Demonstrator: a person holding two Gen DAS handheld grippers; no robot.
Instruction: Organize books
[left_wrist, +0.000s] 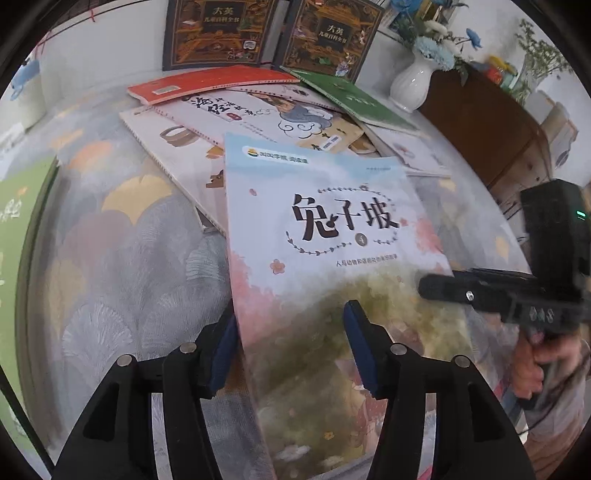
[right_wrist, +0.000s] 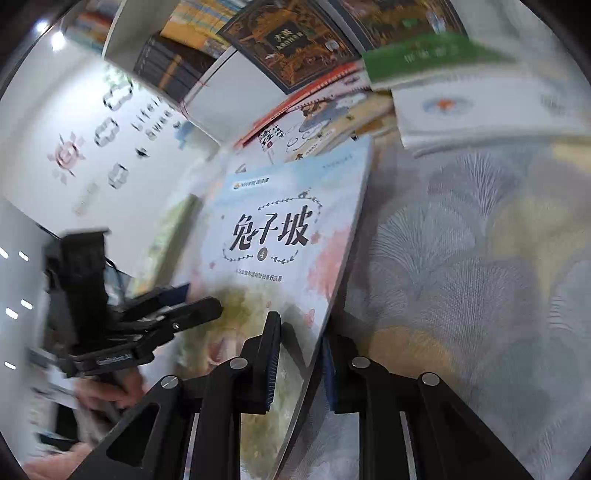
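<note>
A thin pale-blue and pink book (left_wrist: 332, 221) with black title lettering stands tilted over the leaf-patterned tablecloth (left_wrist: 122, 258). My left gripper (left_wrist: 291, 325) straddles its near left edge. One blue pad sits beside that edge, the other hovers over the cover, and a wide gap stays between them, so it is open. My right gripper (left_wrist: 428, 284) comes in from the right with its fingers nearly together on the right edge. In the right wrist view the book (right_wrist: 280, 229) runs between the pads of my right gripper (right_wrist: 301, 339), one on the cover and one beneath. The left gripper (right_wrist: 199, 299) shows at left.
A loose pile lies behind: a red book (left_wrist: 207, 83), a green book (left_wrist: 354, 96) and white illustrated ones (left_wrist: 258, 114). Two dark ornate books (left_wrist: 218, 33) lean on the wall. A white vase (left_wrist: 410, 85) and wooden cabinet (left_wrist: 498, 125) stand right. Another green book (left_wrist: 18, 229) lies far left.
</note>
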